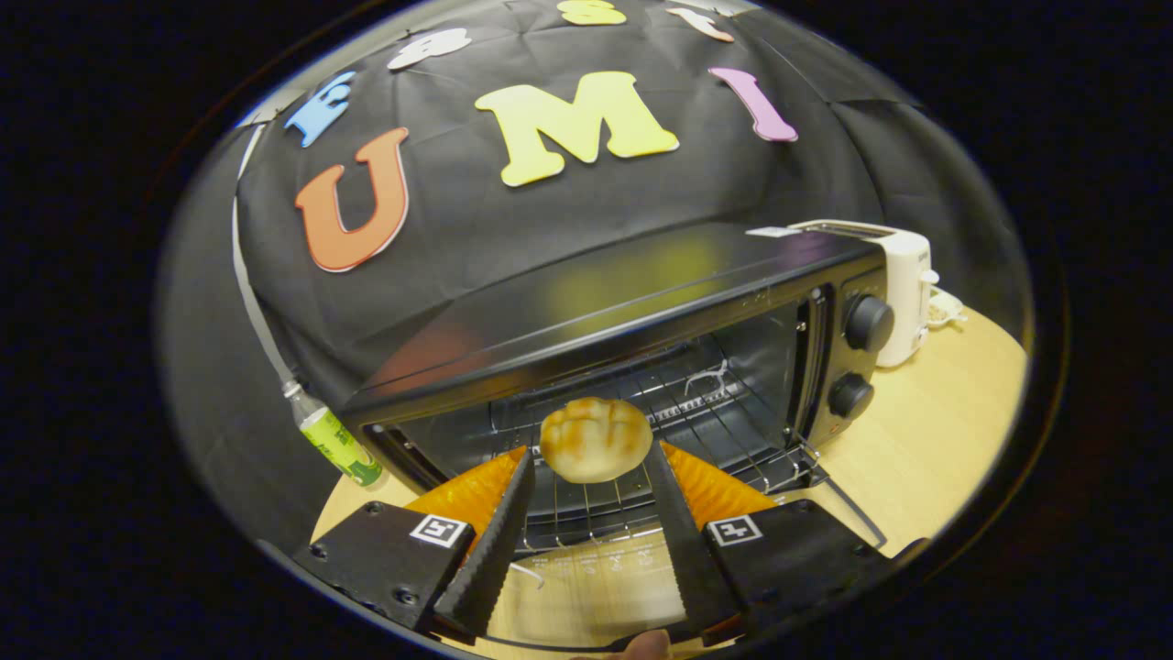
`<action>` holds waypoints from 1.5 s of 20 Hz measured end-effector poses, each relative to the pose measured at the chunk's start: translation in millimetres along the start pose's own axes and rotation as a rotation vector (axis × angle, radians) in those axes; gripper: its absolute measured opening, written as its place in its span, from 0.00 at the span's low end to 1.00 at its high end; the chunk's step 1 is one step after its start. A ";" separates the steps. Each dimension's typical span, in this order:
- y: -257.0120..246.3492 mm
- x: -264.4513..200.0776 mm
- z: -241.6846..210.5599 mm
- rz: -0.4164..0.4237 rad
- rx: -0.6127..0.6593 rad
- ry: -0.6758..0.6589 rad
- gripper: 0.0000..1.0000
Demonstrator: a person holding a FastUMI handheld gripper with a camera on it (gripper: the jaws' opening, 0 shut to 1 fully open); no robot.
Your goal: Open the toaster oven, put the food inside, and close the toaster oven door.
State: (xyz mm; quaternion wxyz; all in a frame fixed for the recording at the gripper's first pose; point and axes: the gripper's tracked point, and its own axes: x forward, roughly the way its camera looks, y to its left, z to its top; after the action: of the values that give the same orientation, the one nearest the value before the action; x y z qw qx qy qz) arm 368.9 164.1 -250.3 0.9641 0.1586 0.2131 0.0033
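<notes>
Gripper view shows our tool (pixel 594 458) clamped on the round golden-brown bun (pixel 596 439), held level over the open black toaster oven's (pixel 641 312) wire rack (pixel 724 431) for setting down.

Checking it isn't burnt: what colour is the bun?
Pale cream with golden-brown patches, per the gripper view; the bun sits between the tongs.

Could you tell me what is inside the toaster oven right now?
A wire rack sits inside the open toaster oven. The jaws of the gripper hold a bun at the opening, above the rack's front. The bun and fingers hide part of the rack behind them.
</notes>
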 end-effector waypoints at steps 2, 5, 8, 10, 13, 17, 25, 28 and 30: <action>5.3 -22.7 -12.2 0.035 0.009 0.026 0.89; 18.0 -68.2 -16.4 0.100 -0.001 0.026 1.00; 24.7 -113.1 -19.7 0.148 -0.029 0.010 1.00; 29.0 -142.0 -23.5 0.181 -0.053 -0.003 1.00; 27.6 -175.5 -34.3 0.206 -0.131 -0.018 1.00; 10.1 -195.4 -64.7 0.199 -0.211 0.018 1.00; -42.3 -162.9 -132.8 0.125 -0.291 0.197 1.00; -57.9 -142.1 -134.3 0.081 -0.289 0.224 1.00; -64.8 -126.5 -138.4 0.064 -0.288 0.251 1.00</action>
State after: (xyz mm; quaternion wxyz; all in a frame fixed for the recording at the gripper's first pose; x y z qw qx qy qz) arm 192.9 135.4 -337.3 0.9421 0.0240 0.3238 0.0840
